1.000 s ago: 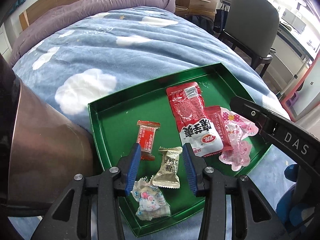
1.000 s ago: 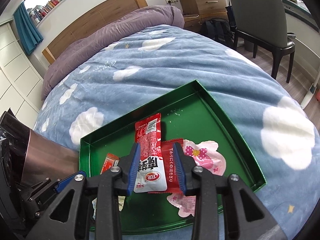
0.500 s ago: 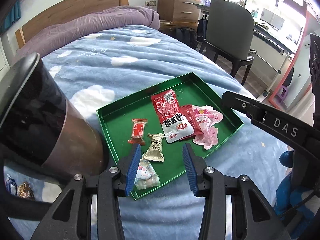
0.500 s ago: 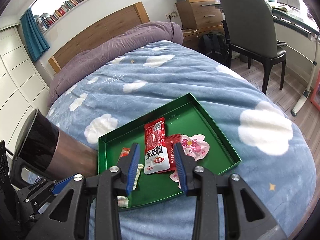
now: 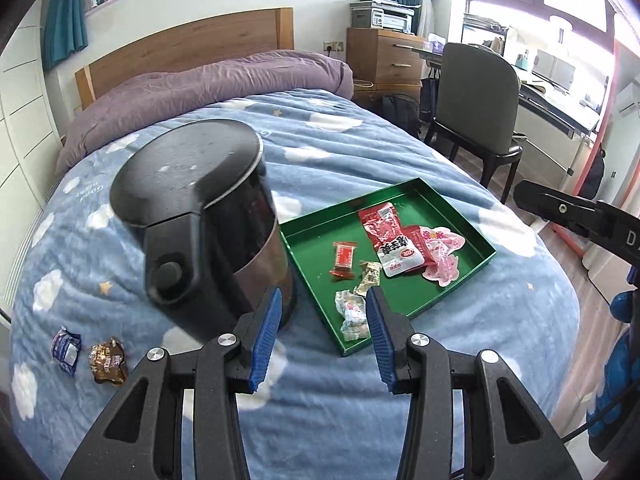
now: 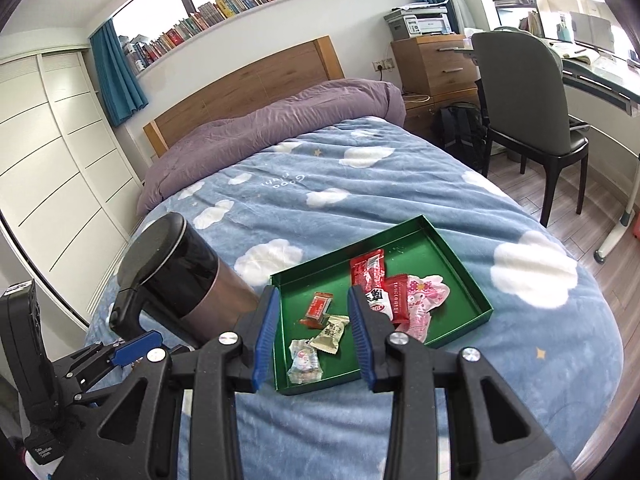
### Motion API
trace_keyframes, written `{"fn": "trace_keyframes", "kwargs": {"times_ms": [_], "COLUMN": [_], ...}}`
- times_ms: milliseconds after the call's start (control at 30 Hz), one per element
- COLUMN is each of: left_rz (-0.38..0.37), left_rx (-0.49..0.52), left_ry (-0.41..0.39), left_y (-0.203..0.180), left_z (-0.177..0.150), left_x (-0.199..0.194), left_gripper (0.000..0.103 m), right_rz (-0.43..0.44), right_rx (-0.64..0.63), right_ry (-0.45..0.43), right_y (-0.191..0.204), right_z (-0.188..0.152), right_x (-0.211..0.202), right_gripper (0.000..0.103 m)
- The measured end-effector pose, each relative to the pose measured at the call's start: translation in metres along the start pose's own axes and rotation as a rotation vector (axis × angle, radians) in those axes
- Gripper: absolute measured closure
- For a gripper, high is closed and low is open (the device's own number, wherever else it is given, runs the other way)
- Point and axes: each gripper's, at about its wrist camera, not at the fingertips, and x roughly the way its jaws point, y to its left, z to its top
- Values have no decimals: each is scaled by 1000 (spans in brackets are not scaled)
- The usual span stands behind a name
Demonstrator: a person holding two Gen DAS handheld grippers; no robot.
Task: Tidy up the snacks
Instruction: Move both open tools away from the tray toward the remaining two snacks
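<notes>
On the bed [image 5: 360,152], snacks lay in green tray [image 5: 486,245]; left gripper [image 5: 323,338] and right gripper [image 6: 311,330] jaws stood parted, empty.

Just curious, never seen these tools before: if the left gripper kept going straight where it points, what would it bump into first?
Probably the near corner of the green tray, about where the pale wrapped candy lies. The left gripper is open and empty. Depth is hard to judge; the blue blanket just short of the tray is possible.
</notes>
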Motion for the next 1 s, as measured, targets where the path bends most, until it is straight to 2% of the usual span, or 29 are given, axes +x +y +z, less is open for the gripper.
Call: {"fn": "trace_keyframes", "kwargs": {"times_ms": [300, 633, 667, 700, 767, 1000], "left_rz": [94, 206, 219, 234, 252, 323], "left_rx": [-76, -147, -154, -162, -191, -270], "left_ry": [-17, -37, -40, -42, -42, -64], "left_y": [50, 122, 131, 139, 157, 207], "left_z": [-35, -68, -72, -77, -86, -120], "left_x": [-26, -58, -62, -66, -74, -104], "left_gripper": [65, 65, 64, 63, 60, 60], "right_rz": [62, 148, 157, 164, 175, 215], "right_rx": [-69, -110, -112, -114, -116, -150], "right_ry": [-11, 5, 7, 9, 12, 31], "right_y": [39, 84, 89, 93, 102, 138], "right_z": [-15, -34, -36, -39, -46, -68], "right_x": [-32, -45, -46, -46, -48, -54], "right_gripper": [46, 46, 45, 38, 32, 32]}}
